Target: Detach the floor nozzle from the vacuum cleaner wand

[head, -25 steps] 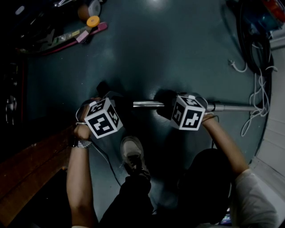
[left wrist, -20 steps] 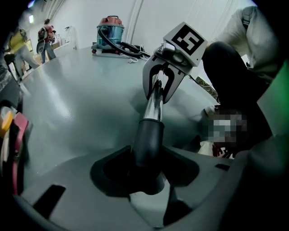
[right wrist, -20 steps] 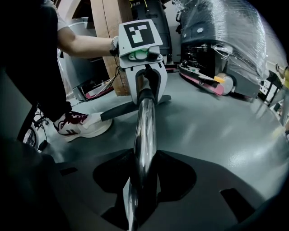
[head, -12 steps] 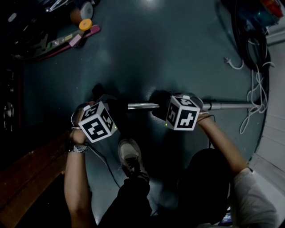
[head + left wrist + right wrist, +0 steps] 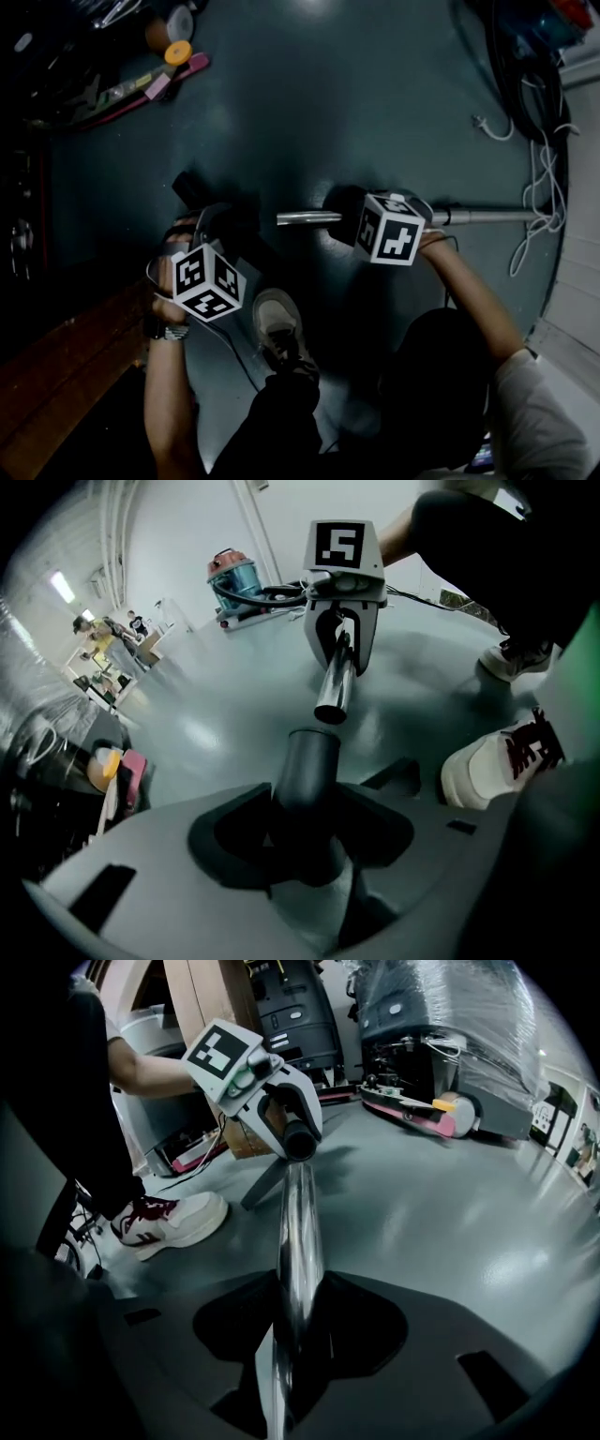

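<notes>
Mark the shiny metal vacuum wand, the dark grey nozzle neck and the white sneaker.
Shiny metal vacuum wand (image 5: 301, 1232): right gripper view, mid-tube.
Dark grey plastic nozzle neck (image 5: 307, 766): left gripper view, tube wall.
White sneaker (image 5: 279, 323): head view, laced upper.

- The left gripper (image 5: 199, 225) is off the wand's (image 5: 305, 218) free end, well clear of it. It tips steeply down with its marker cube toward the person, and its jaws are clamped on the dark nozzle neck (image 5: 307, 771).
- The left forearm (image 5: 167, 394) is bare and runs straight back from the gripper, with a watch at the wrist.
- The right gripper (image 5: 347, 223) sits on the wand just back from its free end, pointing down. Its jaws are closed round the chrome tube.
- The right forearm (image 5: 469, 291) is bare and comes in from the wand's near side, elbow bent.
- One foot in a pale shoe (image 5: 279, 323) is planted on the wand's near side, between the arms.
</notes>
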`<state>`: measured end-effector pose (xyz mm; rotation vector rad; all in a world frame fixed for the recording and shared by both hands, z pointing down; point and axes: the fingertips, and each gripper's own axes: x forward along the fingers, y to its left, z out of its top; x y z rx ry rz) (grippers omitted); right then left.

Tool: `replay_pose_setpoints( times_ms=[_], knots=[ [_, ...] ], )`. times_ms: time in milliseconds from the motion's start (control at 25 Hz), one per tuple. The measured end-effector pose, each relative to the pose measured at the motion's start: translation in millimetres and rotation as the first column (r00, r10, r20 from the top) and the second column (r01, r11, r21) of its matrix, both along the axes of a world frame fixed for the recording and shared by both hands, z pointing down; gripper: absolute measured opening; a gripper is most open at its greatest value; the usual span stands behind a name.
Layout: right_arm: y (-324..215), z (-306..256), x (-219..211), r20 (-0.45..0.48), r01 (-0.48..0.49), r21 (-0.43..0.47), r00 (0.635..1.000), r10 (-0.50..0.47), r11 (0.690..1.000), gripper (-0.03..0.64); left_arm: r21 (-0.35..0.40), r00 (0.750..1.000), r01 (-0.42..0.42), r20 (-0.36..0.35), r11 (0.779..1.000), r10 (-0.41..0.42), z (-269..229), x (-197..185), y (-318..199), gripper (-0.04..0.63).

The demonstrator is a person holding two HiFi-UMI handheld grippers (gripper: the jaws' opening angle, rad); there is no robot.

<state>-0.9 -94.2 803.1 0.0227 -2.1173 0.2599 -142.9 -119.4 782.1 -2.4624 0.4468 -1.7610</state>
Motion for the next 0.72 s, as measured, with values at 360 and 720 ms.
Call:
replay_pose_setpoints(
  times_ms=[360, 720],
  knots=[
    [10, 6, -5, -0.025, 0.065, 0.021, 0.998, -0.065, 0.998, 0.160, -0.169, 0.973, 0.221, -0.021, 0.961, -0.228, 27, -21, -13, 0.204],
    [17, 33, -1, -0.125, 0.147, 0.095, 0.983, -0.134, 0.985, 0.169, -0.209, 0.953, 0.285, -0.042, 0.936, -0.300, 48, -12, -25, 0.210]
  ],
)
